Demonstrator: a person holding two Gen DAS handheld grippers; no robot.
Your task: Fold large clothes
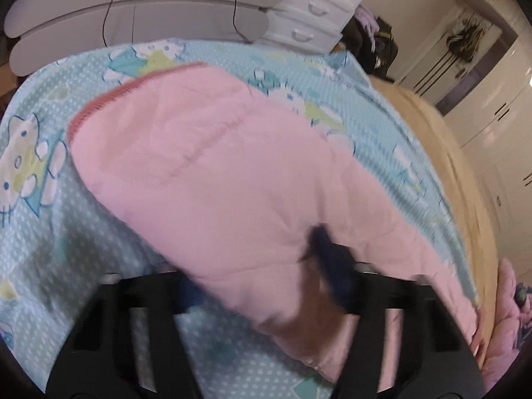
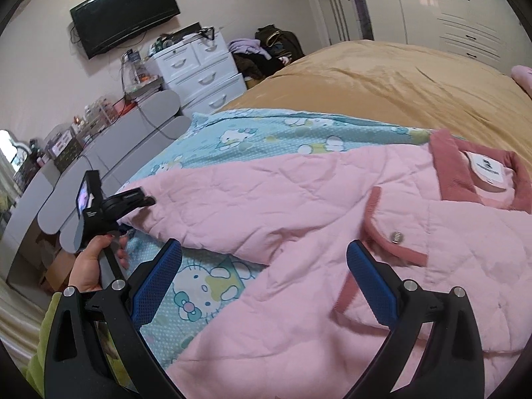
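A large pink quilted jacket (image 2: 299, 219) with a darker pink ribbed collar (image 2: 449, 166) lies spread on a blue cartoon-cat blanket (image 2: 252, 139). In the left wrist view its sleeve (image 1: 216, 166) with a ribbed cuff (image 1: 109, 99) stretches away over the blanket (image 1: 50, 232). My left gripper (image 1: 262, 282) is blurred and has the sleeve fabric between its blue fingers (image 1: 332, 266); it also shows in the right wrist view (image 2: 133, 202) at the sleeve's edge. My right gripper (image 2: 266, 282) is open and empty, above the jacket's front by a snap pocket flap (image 2: 395, 236).
The blanket lies on a tan bedspread (image 2: 382, 76). White drawers (image 2: 199, 69), grey cabinets (image 2: 83, 179) and a wall TV (image 2: 126, 13) stand beyond the bed. A dark clothes pile (image 2: 266, 50) sits by white wardrobes (image 2: 432, 6). More pink cloth (image 1: 508, 316) lies at the bed's right.
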